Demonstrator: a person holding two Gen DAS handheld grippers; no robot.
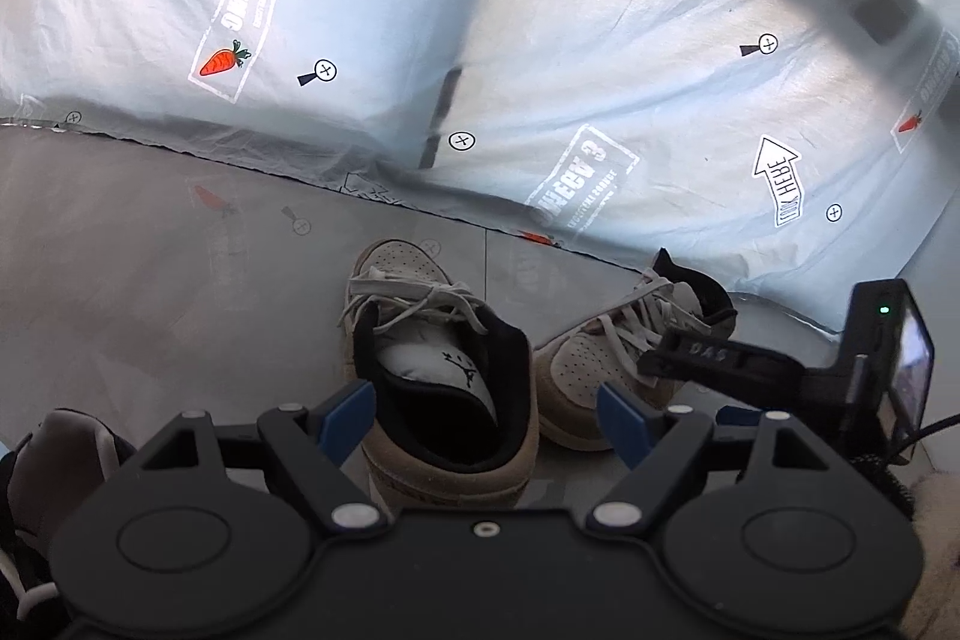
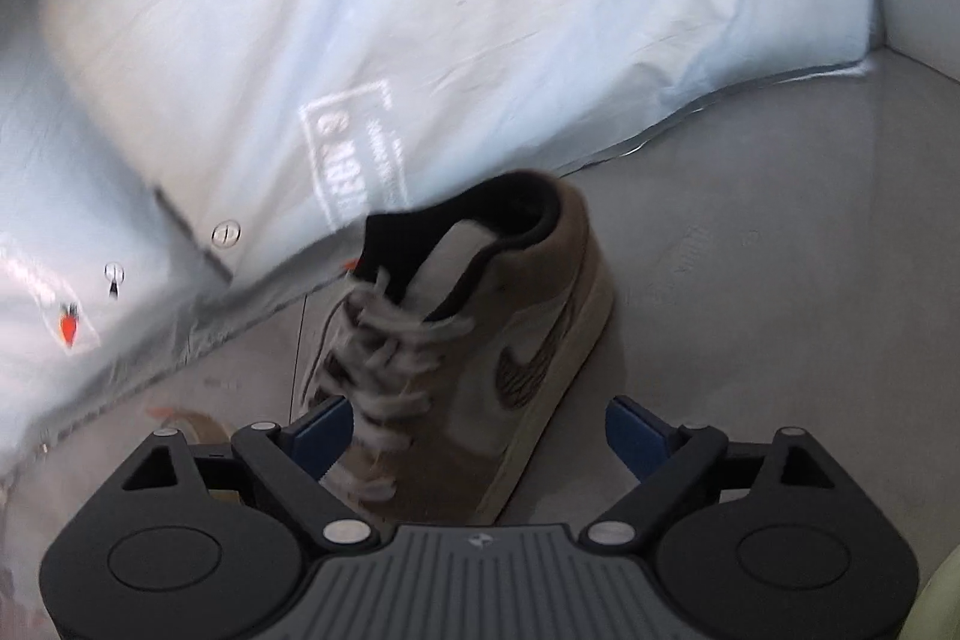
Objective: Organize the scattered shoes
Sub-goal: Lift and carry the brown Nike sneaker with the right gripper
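The left gripper (image 1: 486, 424) had its jaws spread wide, and its blue fingertips (image 1: 351, 415) stood on both sides of the heel of a tan suede low sneaker with a black padded collar and pale laces (image 1: 432, 376). It was not clear whether the pads touched the shoe; nothing was clamped. This sneaker stood upright on the grey glossy floor (image 1: 150, 268), its toe pointing away from the gripper toward the pale blue crumpled sheet printed with carrots and arrows (image 1: 540, 58).

Just beside the first sneaker, on its right, lay the second tan suede sneaker of the same kind (image 1: 606, 358), turned at an angle, its toe near the heel of the first. The right gripper (image 2: 480, 436) was also wide open, grasping nothing. In its view the second sneaker (image 2: 480, 340) lay between the blue fingertips (image 2: 636, 436), closer to the left one, with its loose laces near that pad and its heel pointing away toward the sheet (image 2: 240, 10). This view was blurred. The suede looked soft and matte, with a dark swoosh on the side.
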